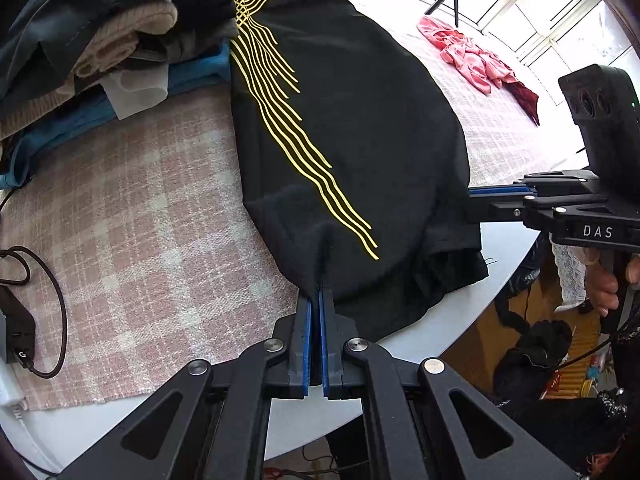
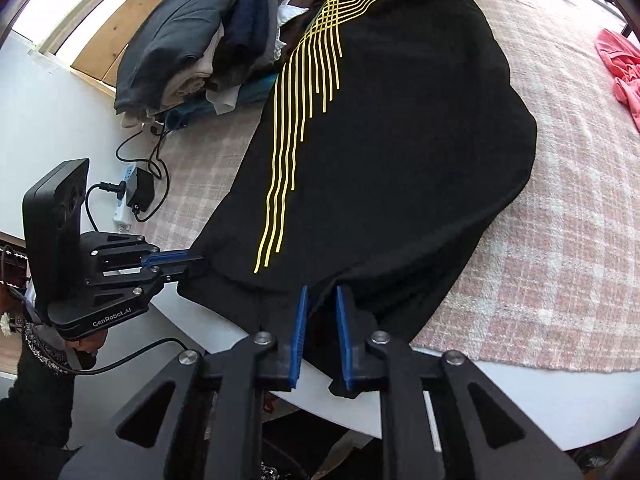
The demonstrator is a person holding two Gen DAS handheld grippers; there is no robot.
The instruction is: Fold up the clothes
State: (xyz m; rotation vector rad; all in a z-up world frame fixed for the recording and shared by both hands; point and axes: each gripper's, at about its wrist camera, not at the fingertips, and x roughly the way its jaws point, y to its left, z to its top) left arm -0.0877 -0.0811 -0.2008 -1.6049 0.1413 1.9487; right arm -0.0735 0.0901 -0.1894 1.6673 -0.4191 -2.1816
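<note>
A black garment with yellow stripes (image 1: 352, 128) lies lengthwise on the pink plaid cloth, its near hem hanging over the table edge; it also shows in the right wrist view (image 2: 400, 140). My left gripper (image 1: 319, 292) is shut on a pinch of the garment's near hem. My right gripper (image 2: 322, 296) has its jaws slightly apart around the hem's other corner, with black fabric between them. Each gripper shows in the other's view: the right gripper (image 1: 472, 200) and the left gripper (image 2: 200, 262).
A stack of folded clothes (image 1: 100, 40) sits at the far left. A pink garment (image 1: 472, 56) lies crumpled at the far right. A power strip with cables (image 2: 132, 196) lies at the left. The white round table edge (image 1: 500, 272) is near me.
</note>
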